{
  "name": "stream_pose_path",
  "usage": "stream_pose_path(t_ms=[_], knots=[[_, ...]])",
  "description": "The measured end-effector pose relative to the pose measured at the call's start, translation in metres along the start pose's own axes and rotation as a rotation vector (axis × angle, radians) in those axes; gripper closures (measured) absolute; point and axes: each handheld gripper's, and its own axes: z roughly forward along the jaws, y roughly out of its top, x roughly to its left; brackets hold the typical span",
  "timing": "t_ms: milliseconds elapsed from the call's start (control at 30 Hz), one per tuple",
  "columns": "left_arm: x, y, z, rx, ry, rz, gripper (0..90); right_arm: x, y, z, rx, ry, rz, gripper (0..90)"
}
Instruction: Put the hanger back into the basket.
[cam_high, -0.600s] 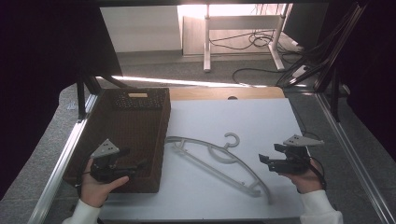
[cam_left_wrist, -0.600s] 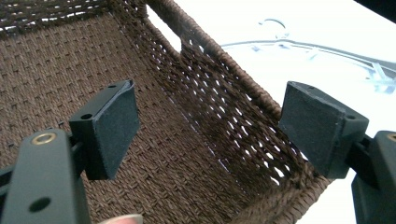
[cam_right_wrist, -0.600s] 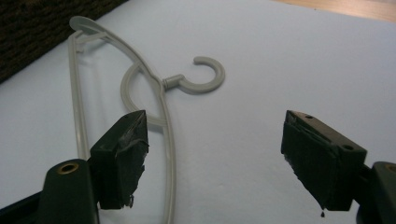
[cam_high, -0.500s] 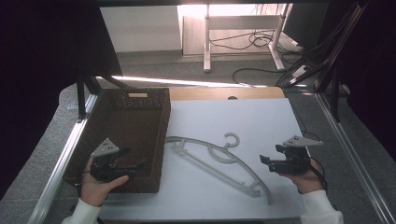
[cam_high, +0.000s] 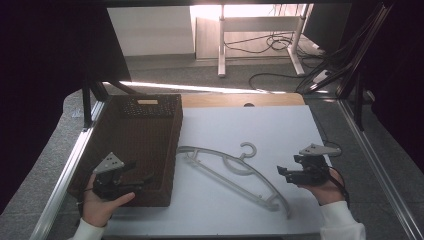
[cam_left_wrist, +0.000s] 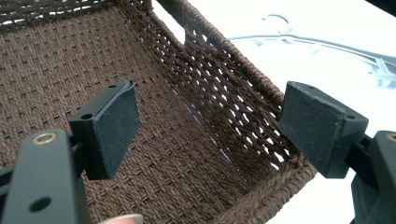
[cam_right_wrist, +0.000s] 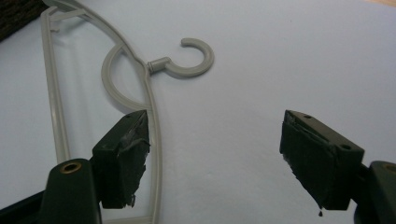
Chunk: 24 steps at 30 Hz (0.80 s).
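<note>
A dark brown woven basket (cam_high: 172, 145) stands on the left part of the white table top (cam_high: 260, 125). A grey plastic hanger (cam_high: 235, 172) lies flat beside it, its hook (cam_high: 247, 149) pointing away from me. My left gripper (cam_high: 140, 175) hovers open over the basket's near end. In the left gripper view its jaws (cam_left_wrist: 215, 130) frame the basket's right wall (cam_left_wrist: 224, 84), with nothing between them. My right gripper (cam_high: 285, 174) is open just right of the hanger's near arm. In the right gripper view the hanger (cam_right_wrist: 149, 88) passes by the left pad (cam_right_wrist: 126, 154), and the gap (cam_right_wrist: 217, 156) holds only table.
Metal frame rails (cam_high: 65, 175) run along both sides of the table, the right one (cam_high: 380, 170) close to my right hand. A wooden strip (cam_high: 240, 100) borders the far edge. Beyond it, desk legs and cables (cam_high: 280, 45) sit on the floor.
</note>
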Motion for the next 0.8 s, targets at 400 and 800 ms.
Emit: stream_pose_path(t_ms=[400,800], knots=[[0.0016,0.0024,0.0023,0.002,-0.002,0.002,19.8,-0.0037,-0.0060,0.0027,0.030,0.005,0.007,28.4],[0.0019,0.0028,0.0003,-0.005,0.005,0.002,20.0,-0.0040,-0.0069,0.0044,0.040,0.012,0.013,31.4]])
